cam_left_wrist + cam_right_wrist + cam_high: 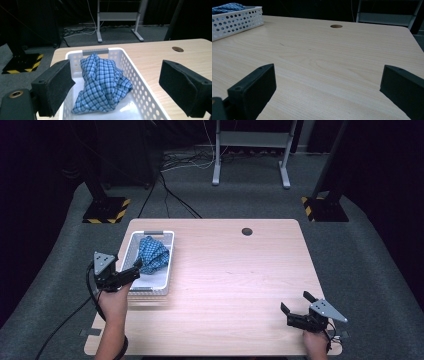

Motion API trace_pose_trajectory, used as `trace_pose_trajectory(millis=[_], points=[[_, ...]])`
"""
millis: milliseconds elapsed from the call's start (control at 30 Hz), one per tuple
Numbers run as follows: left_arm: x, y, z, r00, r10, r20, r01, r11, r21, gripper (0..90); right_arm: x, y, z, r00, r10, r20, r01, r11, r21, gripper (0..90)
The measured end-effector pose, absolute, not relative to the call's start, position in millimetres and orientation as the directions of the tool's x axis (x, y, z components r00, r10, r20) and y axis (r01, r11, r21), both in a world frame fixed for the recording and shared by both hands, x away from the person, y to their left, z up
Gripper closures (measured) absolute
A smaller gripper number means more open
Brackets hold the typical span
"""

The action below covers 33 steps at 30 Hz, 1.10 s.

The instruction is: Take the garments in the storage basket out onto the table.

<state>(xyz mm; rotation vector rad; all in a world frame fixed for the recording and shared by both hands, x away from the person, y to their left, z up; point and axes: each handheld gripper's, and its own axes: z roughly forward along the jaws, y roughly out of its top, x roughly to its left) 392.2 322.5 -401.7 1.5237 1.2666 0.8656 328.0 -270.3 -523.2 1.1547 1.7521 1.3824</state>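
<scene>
Blue checked cloth bunched in a white basket at the table's left, both grippers spread wide and empty.

The white perforated basket (131,251) lies with its long axis running away from the person, its grey-handled end farthest off; the blue checked cloth (152,254) sits crumpled inside, heaped toward that far end, and which way it points is hard to tell from so rumpled a shape; the left gripper (131,270) hovers at the basket's near end, jaws apart around nothing, aimed at the cloth; the right gripper (296,304) rests low near the wooden table's (235,285) near right corner, jaws apart over bare wood, well apart from the basket; a round cable hole (247,231) marks the far edge.
</scene>
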Motion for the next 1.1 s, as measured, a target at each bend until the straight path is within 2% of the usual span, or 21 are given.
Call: trace_pose_trajectory(millis=[1100], points=[[472,317,-406,0.191,0.979,-0.076,0.36,0.002,0.933,10.8,328,-270,-523,-0.425,0.904,0.049,0.26,0.069,0.963,0.0]])
